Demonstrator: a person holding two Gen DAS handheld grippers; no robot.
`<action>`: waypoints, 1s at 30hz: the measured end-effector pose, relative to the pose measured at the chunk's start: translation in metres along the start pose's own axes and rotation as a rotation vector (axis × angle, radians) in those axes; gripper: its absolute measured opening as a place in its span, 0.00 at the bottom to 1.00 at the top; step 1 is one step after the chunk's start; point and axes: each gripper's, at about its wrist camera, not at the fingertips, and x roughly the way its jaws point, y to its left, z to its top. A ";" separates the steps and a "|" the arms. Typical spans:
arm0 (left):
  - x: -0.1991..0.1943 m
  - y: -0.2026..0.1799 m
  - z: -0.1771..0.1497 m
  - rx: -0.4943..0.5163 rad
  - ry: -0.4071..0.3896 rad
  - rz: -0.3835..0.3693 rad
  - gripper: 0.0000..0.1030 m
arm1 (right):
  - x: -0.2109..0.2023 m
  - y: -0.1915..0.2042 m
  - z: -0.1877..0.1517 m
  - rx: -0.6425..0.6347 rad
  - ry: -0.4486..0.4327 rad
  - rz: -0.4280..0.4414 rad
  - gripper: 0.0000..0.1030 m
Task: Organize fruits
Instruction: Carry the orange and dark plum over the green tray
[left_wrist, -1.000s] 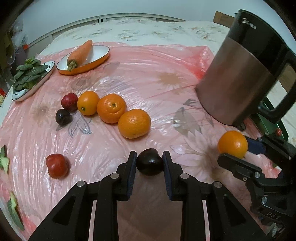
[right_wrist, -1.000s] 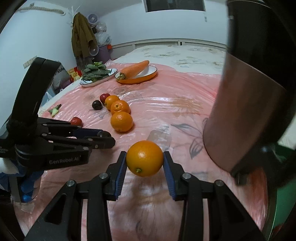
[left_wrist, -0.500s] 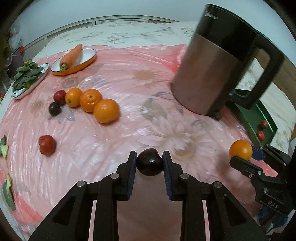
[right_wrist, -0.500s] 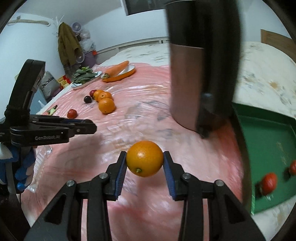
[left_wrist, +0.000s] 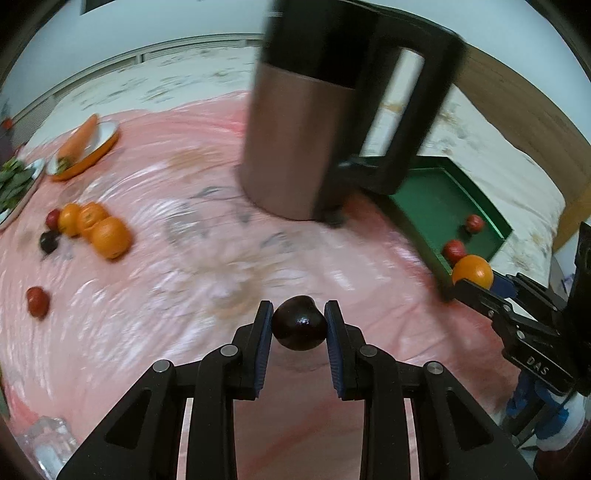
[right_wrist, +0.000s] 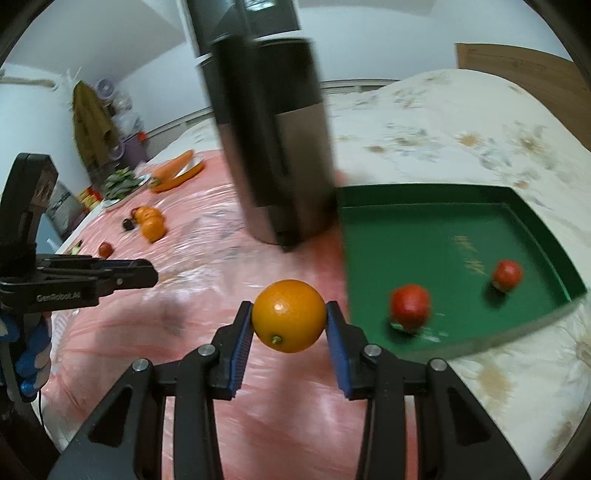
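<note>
My left gripper (left_wrist: 298, 325) is shut on a dark plum (left_wrist: 299, 328), held above the pink cloth. My right gripper (right_wrist: 289, 316) is shut on an orange (right_wrist: 289, 315), just left of a green tray (right_wrist: 458, 243) that holds two red fruits (right_wrist: 410, 304) (right_wrist: 507, 274). In the left wrist view the same orange (left_wrist: 472, 271) hangs at the near corner of the green tray (left_wrist: 439, 192). Three oranges (left_wrist: 107, 236), a red fruit (left_wrist: 53, 218) and a dark plum (left_wrist: 48, 242) lie grouped at the left. A lone red fruit (left_wrist: 37, 301) lies nearer.
A tall steel and black kettle (left_wrist: 317, 122) stands on the cloth beside the tray. A carrot on an orange-rimmed plate (left_wrist: 85, 144) and a plate of greens (left_wrist: 14, 181) sit at the far left. A person's blue-gloved hand (right_wrist: 26, 350) holds the left gripper.
Both grippers have swung to the right with their fruits, past the kettle. The green tray with two red fruits has come into view, and the fruit group has slid to the left.
</note>
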 end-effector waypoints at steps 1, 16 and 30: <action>0.002 -0.009 0.002 0.011 -0.001 -0.011 0.23 | -0.003 -0.007 -0.001 0.009 -0.006 -0.011 0.39; 0.052 -0.130 0.059 0.178 -0.022 -0.106 0.23 | -0.010 -0.100 0.001 0.114 -0.053 -0.155 0.39; 0.129 -0.164 0.086 0.226 0.016 -0.060 0.23 | 0.019 -0.133 0.003 0.099 -0.016 -0.192 0.40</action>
